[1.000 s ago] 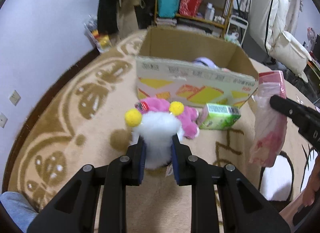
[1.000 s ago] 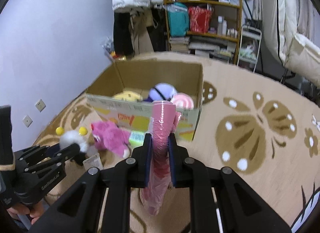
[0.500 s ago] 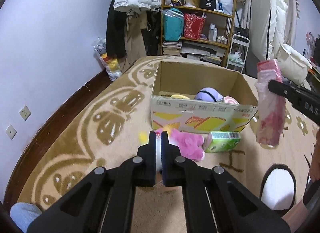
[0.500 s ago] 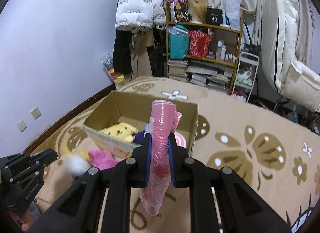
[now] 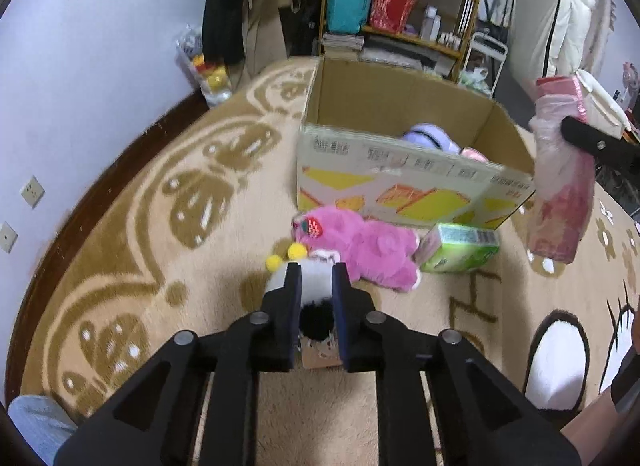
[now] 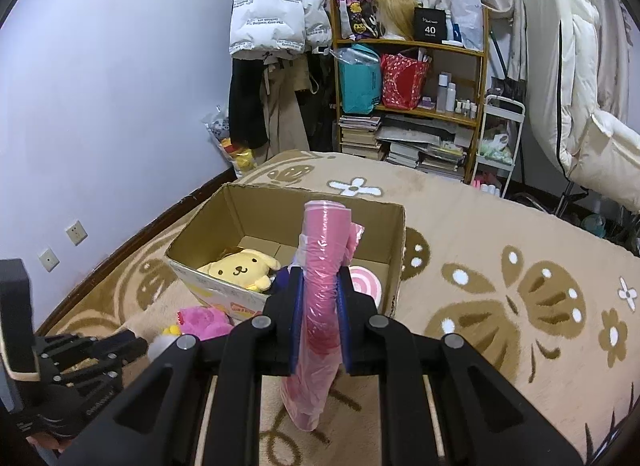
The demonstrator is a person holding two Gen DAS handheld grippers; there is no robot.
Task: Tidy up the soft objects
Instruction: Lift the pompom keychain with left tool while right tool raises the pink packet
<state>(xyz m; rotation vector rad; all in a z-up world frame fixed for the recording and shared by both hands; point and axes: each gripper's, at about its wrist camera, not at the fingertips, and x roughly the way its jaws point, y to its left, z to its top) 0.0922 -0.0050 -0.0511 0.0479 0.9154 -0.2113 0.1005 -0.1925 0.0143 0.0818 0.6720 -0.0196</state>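
My left gripper [image 5: 313,280] is shut on a white fluffy toy with yellow pompoms [image 5: 310,288], low over the carpet. A pink plush [image 5: 362,248] and a green tissue pack [image 5: 460,248] lie in front of the open cardboard box [image 5: 400,189]. My right gripper [image 6: 320,286] is shut on a pink plastic-wrapped pack [image 6: 320,306], held upright above the box's near side [image 6: 208,286]. The pink pack also shows at the right of the left wrist view [image 5: 560,185]. Inside the box are a yellow dog plush [image 6: 240,268], a purple plush [image 5: 428,137] and a pink-swirl item [image 6: 366,286].
A wooden shelf [image 6: 412,77] with bags and books stands behind the box. Coats [image 6: 276,37] hang by the purple wall. A white folded mattress [image 6: 576,105] is at the right. A slipper [image 5: 556,362] lies on the patterned beige carpet [image 6: 500,266].
The left gripper dropped back toward the carpet, with the white toy showing between its fingers again. The right gripper rose a little with the pink pack, over the box.
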